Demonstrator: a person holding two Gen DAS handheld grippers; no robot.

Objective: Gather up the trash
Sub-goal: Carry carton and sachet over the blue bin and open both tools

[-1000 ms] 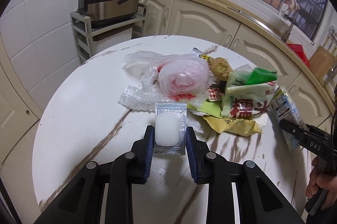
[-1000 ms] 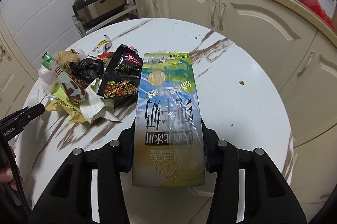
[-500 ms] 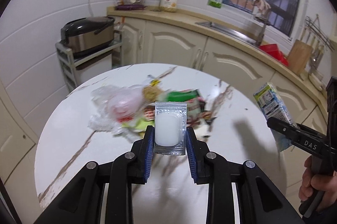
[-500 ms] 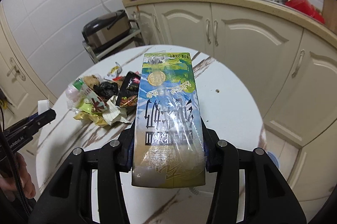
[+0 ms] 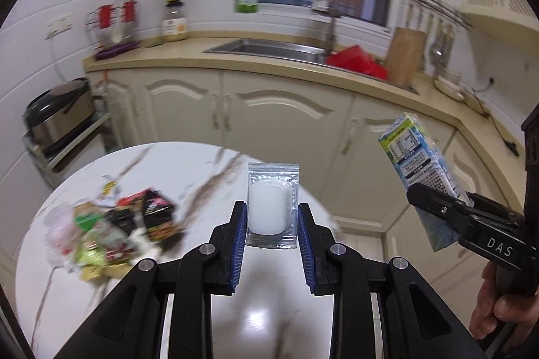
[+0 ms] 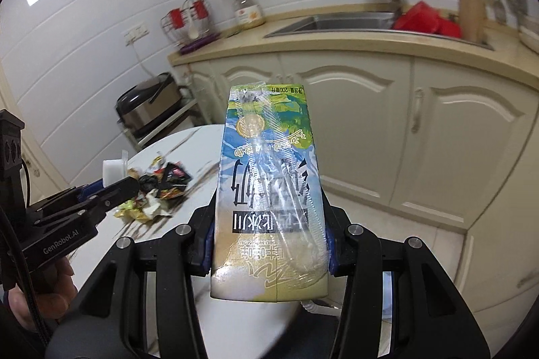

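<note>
- left wrist view: the left gripper (image 5: 271, 226) is pinched on a small clear zip pouch (image 5: 272, 206) with a white block inside, exactly as a second ago.
- the round marble table (image 5: 188, 170) now sits lower and the trash pile (image 5: 111, 232) has slid to the left; the grippers are judged to have been lifted and turned away from the pile, so a carry to a bin, nowhere in view, is probably under way.
- the pouch is held upright, its long axis along the fingers, the sealed top pointing away from the camera.
- the milk carton (image 5: 421, 170) is seen at right, tilted, in the right gripper's jaws.
- right wrist view: the right gripper (image 6: 269, 244) is clamped on the carton's (image 6: 269, 190) sides, as before.
- its long axis runs along the fingers, print upside down, the end marked with the volume pointing away.
- the left gripper (image 6: 114, 187) and the pile (image 6: 158, 190) are seen at left; more trash is left to collect.
</note>
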